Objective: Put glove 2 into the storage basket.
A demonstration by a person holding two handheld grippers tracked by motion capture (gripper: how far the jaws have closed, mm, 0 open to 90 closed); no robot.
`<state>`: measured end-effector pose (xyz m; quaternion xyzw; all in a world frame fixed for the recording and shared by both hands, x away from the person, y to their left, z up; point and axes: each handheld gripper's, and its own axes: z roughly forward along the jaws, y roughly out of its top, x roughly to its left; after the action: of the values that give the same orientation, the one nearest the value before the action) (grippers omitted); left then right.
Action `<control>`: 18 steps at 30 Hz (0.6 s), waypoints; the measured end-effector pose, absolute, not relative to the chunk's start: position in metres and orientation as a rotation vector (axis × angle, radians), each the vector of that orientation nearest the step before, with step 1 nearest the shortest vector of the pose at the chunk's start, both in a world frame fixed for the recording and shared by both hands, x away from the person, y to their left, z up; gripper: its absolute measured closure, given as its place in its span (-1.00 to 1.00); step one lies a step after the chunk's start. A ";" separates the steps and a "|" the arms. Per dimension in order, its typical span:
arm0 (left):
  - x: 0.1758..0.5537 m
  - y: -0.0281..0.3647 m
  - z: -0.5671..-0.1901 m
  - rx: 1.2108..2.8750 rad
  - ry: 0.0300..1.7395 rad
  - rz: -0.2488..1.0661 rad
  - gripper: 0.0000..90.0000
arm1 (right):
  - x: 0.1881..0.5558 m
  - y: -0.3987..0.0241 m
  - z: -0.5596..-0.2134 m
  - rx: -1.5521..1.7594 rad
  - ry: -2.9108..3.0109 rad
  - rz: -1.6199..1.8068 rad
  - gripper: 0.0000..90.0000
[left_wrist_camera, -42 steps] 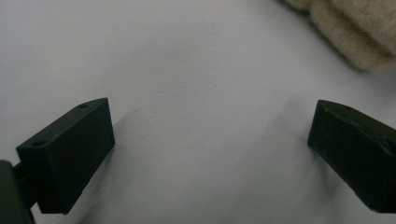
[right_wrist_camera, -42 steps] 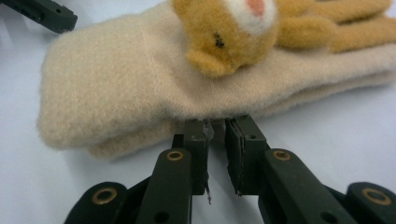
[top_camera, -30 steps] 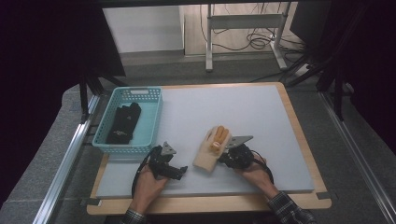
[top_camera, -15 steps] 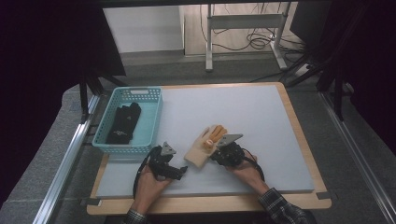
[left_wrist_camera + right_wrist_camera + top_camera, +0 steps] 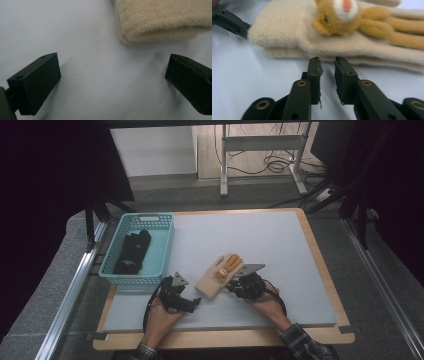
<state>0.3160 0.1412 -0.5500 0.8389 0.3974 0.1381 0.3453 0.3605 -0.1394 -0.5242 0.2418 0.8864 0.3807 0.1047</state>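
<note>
High view, cream glove pair (image 5: 218,276) flat on the bench (image 5: 260,240), left gripper (image 5: 192,302) jaws wide open just short of its cuff, right gripper (image 5: 233,283) jaws just opening, narrow gap, nothing held.

Taking the cream glove (image 5: 216,279) as landmark: beyond it and to its right the desk (image 5: 260,240) lies bare, wide enough for any pass. To its left the teal basket (image 5: 160,251) with a black glove (image 5: 132,252) blocks the way. Just beside its cuff sits the left hand-held gripper (image 5: 192,302); the right hand-held gripper (image 5: 231,284) crowds its near edge.
</note>
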 end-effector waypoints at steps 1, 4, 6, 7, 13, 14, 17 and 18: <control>0.316 0.141 -0.550 2.178 1.032 0.358 -1.00 | 0.360 -0.142 -0.523 0.710 2.604 1.120 0.53; 0.316 0.141 -0.550 2.178 1.032 0.358 -1.00 | 0.359 -0.152 -0.518 0.726 2.571 1.126 0.38; 0.316 0.141 -0.550 2.178 1.032 0.357 -1.00 | 0.358 -0.159 -0.514 0.733 2.552 1.123 0.24; 0.316 0.141 -0.550 2.179 1.032 0.357 -1.00 | 0.357 -0.163 -0.513 0.736 2.542 1.117 0.15; 0.316 0.141 -0.550 2.178 1.034 0.355 -1.00 | 0.355 -0.183 -0.511 0.788 2.504 1.083 -0.36; 0.316 0.141 -0.550 2.178 1.034 0.355 -1.00 | 0.354 -0.186 -0.511 0.796 2.496 1.080 -0.42; 0.316 0.141 -0.550 2.177 1.034 0.354 -1.00 | 0.353 -0.197 -0.511 0.824 2.470 1.072 -0.53; 0.316 0.141 -0.550 2.177 1.034 0.354 -1.00 | 0.353 -0.201 -0.511 0.835 2.465 1.074 -0.56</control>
<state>0.3162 0.1413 -0.5501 0.8387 0.3984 0.1364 0.3453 0.3527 -0.2012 -0.5107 0.2928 0.8639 0.3763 0.1623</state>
